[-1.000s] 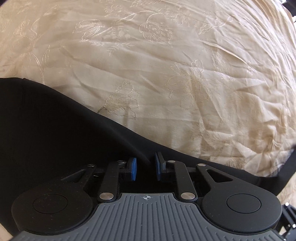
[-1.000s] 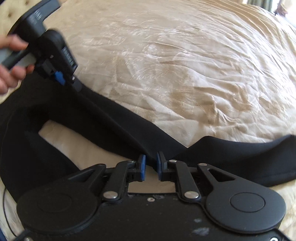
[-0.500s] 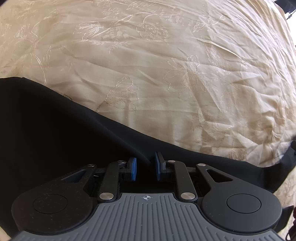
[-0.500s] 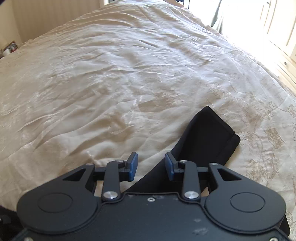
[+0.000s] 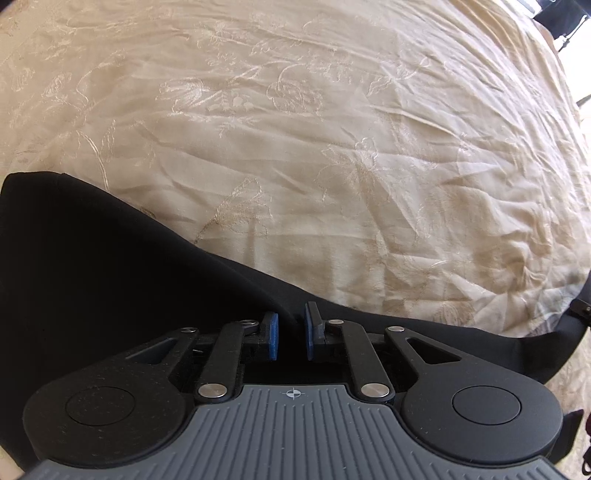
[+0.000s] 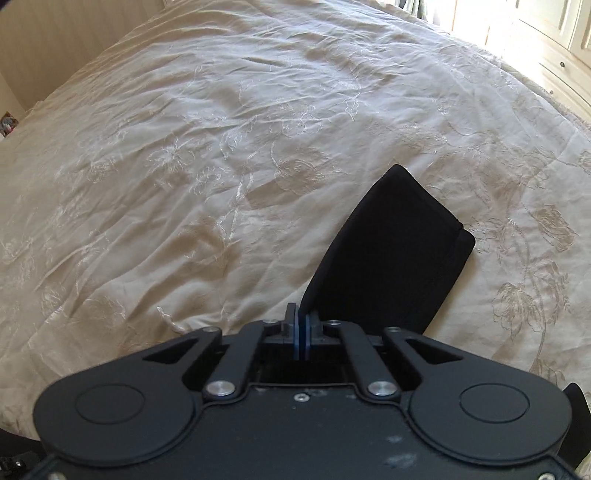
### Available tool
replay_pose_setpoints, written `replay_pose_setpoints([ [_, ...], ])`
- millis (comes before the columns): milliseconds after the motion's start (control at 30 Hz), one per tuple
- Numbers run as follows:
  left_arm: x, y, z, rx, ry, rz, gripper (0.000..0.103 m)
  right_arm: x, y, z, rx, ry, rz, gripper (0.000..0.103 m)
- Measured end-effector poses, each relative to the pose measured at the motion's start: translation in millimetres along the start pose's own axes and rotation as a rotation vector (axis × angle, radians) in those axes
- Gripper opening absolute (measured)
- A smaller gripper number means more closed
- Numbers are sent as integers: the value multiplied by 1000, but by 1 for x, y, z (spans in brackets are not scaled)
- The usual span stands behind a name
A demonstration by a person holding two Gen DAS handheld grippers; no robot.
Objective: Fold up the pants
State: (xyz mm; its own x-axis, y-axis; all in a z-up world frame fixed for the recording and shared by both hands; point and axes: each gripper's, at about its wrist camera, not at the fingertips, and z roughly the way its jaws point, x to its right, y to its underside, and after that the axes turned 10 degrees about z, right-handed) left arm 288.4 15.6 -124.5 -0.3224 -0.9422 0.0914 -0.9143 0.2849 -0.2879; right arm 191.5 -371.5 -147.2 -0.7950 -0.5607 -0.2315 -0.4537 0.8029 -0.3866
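Note:
The black pants [image 5: 110, 280] lie on a cream embroidered bedspread [image 5: 332, 147]. In the left wrist view they fill the lower left and run as a band to the right edge. My left gripper [image 5: 291, 334] sits over the cloth with a narrow gap between its blue pads; a ridge of cloth lies between them, and I cannot tell if it is held. In the right wrist view one pant leg end [image 6: 391, 258] stretches away to the right. My right gripper [image 6: 302, 332] has its pads pressed together at the leg's left edge.
The bedspread [image 6: 221, 147] spreads wide and wrinkled in both views. White cupboards [image 6: 554, 44] stand beyond the bed's far right edge. A dark stand [image 5: 565, 22] shows at the top right of the left wrist view.
My right gripper swung away from the left gripper's side to the pant leg end, opened on the way, then closed at the leg's edge. The left gripper has barely moved.

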Motion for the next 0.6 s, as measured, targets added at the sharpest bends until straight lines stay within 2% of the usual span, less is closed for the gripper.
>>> replay_pose_setpoints([
  [100, 2, 9, -28, 48, -22, 25, 10, 17, 4, -34, 40, -59, 48, 4],
  [200, 0, 25, -56, 82, -11, 15, 10, 42, 15, -71, 76, -98, 92, 4],
  [333, -3, 60, -85, 95, 2, -3, 10, 78, 41, -102, 68, -124, 144, 4],
  [467, 7, 101, -95, 82, -45, 42, 10, 102, 80, -106, 27, -83, 126, 4],
  [600, 15, 132, -89, 38, -89, 78, 10, 129, 113, -97, -34, -59, 193, 4],
])
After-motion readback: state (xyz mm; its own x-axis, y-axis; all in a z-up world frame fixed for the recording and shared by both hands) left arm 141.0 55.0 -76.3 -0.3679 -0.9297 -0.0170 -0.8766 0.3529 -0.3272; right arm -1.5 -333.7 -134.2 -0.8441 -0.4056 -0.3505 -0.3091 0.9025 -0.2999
